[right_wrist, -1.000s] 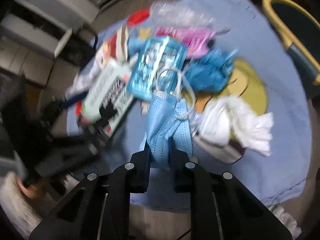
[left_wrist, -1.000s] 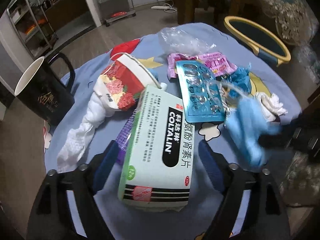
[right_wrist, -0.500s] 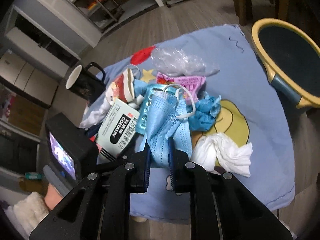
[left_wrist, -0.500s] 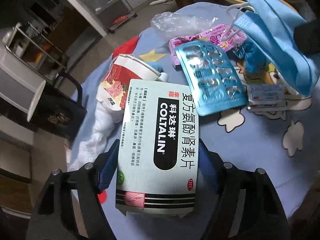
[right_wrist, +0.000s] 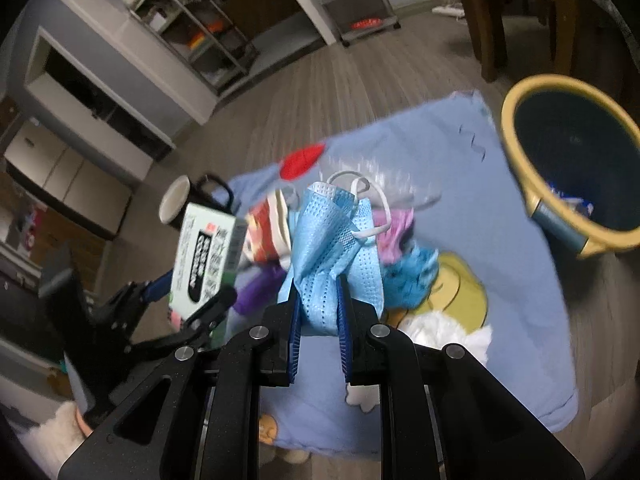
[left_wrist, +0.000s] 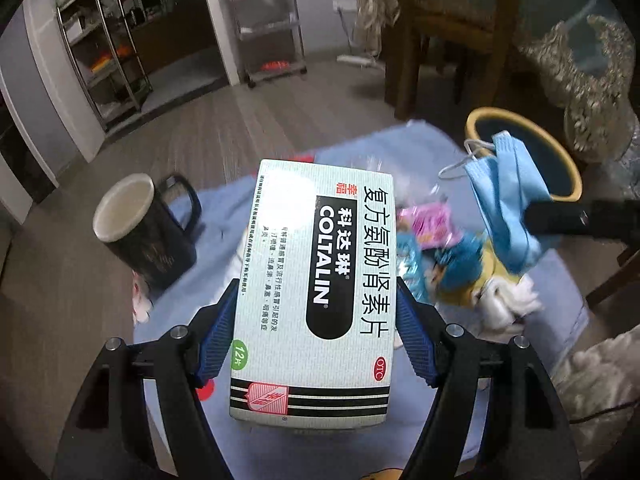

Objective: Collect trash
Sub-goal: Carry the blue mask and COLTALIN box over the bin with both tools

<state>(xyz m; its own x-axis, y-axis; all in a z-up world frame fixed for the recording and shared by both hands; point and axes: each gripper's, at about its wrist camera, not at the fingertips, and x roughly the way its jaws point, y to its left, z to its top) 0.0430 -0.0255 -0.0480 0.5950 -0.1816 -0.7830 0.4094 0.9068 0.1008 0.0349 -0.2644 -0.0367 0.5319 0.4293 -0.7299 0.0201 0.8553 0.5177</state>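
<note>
My left gripper (left_wrist: 317, 292) is shut on a pale green COLTALIN medicine box (left_wrist: 320, 240), its blue pads pressing both long sides, and holds it above the blue cloth. The right wrist view shows the same box (right_wrist: 204, 256) at the left. My right gripper (right_wrist: 319, 292) is shut on a crumpled blue face mask (right_wrist: 332, 232) with white ear loops; the mask (left_wrist: 508, 200) hangs near the yellow-rimmed bin (left_wrist: 474, 120). That bin (right_wrist: 510, 128) stands on the floor to the right of the table.
A black mug (left_wrist: 144, 236) stands at the cloth's left edge. Left on the cloth (right_wrist: 500, 208) are a pink packet (left_wrist: 428, 220), a red floral cup (right_wrist: 264, 236), a blue crumpled piece (right_wrist: 412, 276) and white tissue (right_wrist: 440, 328). A wooden chair (left_wrist: 440, 40) stands behind.
My left gripper closed on the medicine box and lifted it off the pile. My right gripper rose with the mask, which now hangs nearer the bin.
</note>
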